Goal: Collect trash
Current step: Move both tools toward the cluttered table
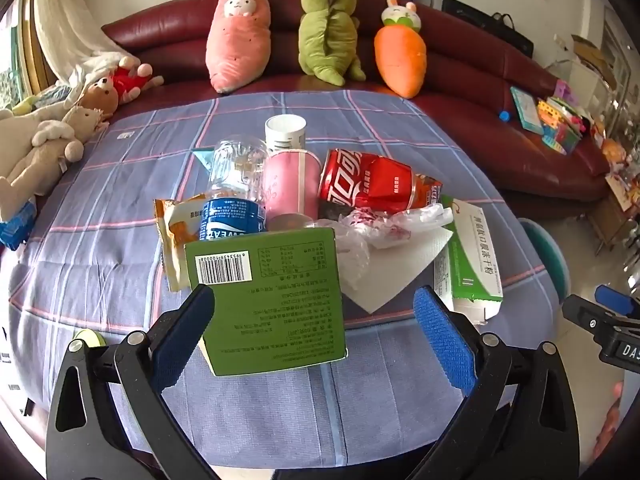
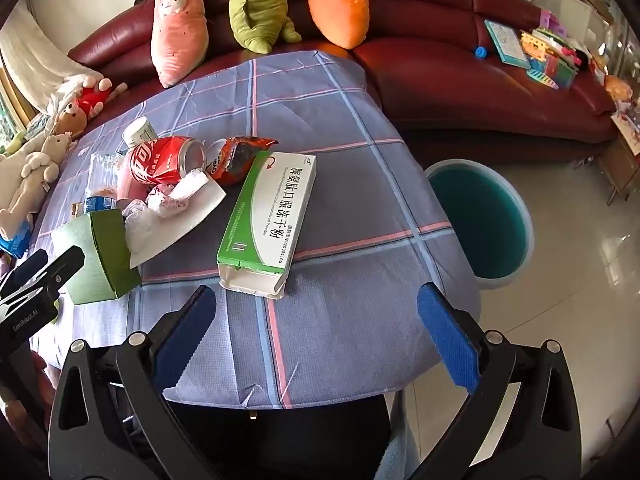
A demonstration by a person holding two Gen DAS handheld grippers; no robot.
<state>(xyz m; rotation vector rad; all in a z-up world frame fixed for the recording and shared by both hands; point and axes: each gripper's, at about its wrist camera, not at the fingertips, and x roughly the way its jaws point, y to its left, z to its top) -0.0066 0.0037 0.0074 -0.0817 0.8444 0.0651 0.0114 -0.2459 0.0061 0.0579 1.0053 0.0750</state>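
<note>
Trash lies heaped on a table under a checked cloth (image 2: 340,128). In the left wrist view we see our left gripper (image 1: 316,332) with its jaws spread wide, pointing down at a green carton (image 1: 276,296); the carton sits between the blue pads, close against the left one, though we cannot tell whether it touches. Beyond the carton lie a plastic bottle (image 1: 236,196) with a blue label, a pink cup (image 1: 290,188), a crushed red can (image 1: 368,180), a white tub (image 1: 285,132) at the far side, a snack wrapper (image 1: 174,232) on the left, crumpled plastic film (image 1: 376,228) and a white napkin (image 1: 400,272).

In the right wrist view our right gripper (image 2: 316,336) is likewise spread wide with nothing between its pads, hovering over the near edge of the cloth. Just beyond it lies a white-and-green medicine box (image 2: 272,216), its near end flap torn open. A teal bin (image 2: 480,220) stands on the floor to the right of the table. Plush toys line a dark red sofa (image 2: 460,68) at the far side.
</note>
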